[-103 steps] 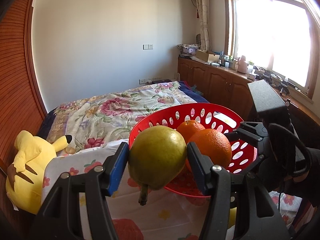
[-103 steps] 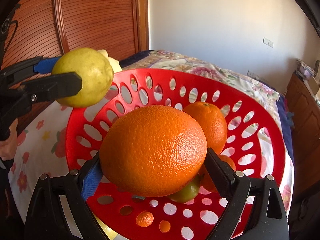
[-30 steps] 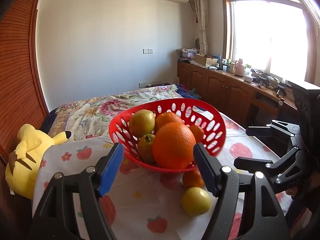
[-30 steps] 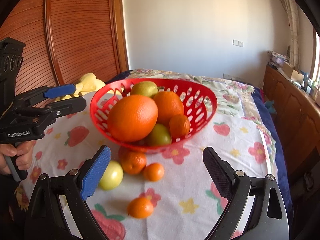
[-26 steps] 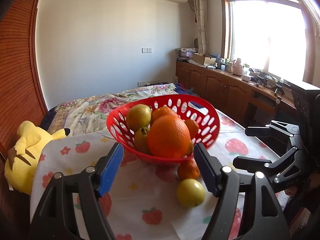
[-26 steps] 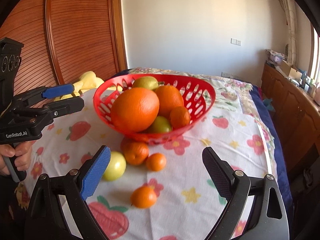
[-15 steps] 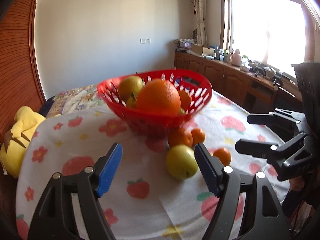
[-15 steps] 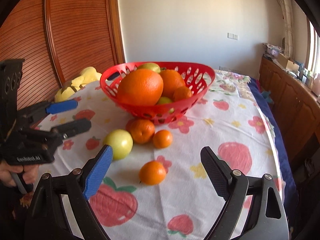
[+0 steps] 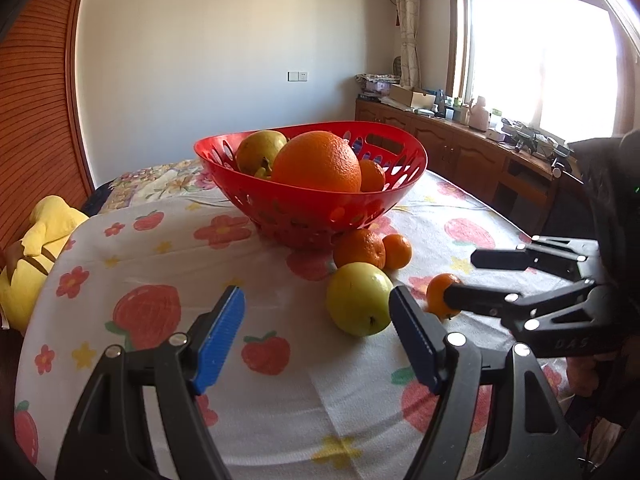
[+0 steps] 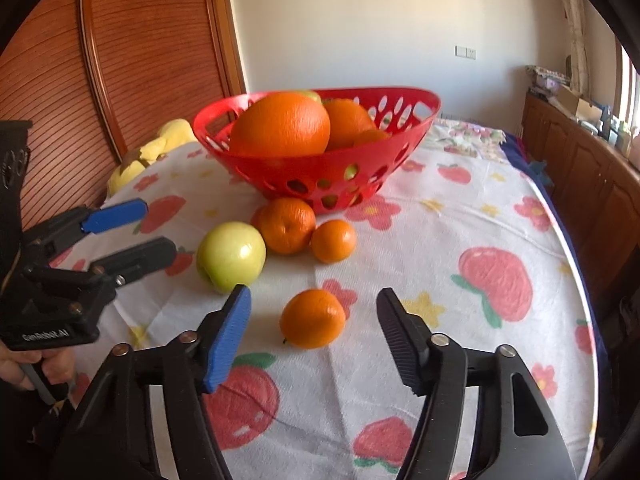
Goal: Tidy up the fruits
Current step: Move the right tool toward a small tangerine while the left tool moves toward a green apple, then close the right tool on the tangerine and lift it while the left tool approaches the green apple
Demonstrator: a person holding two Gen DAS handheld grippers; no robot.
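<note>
On a fruit-print tablecloth (image 10: 460, 216), a small orange (image 10: 312, 319) is framed dead ahead between the right gripper's (image 10: 314, 330) narrowing, untouching jaws; the left gripper (image 9: 318, 332) is held spread, empty.

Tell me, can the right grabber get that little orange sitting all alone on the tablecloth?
Probably yes. The lone small orange lies right ahead of the right gripper, whose jaws have just been closing but do not touch it. Nothing sits between them; the green apple and left gripper are off to the side.
</note>
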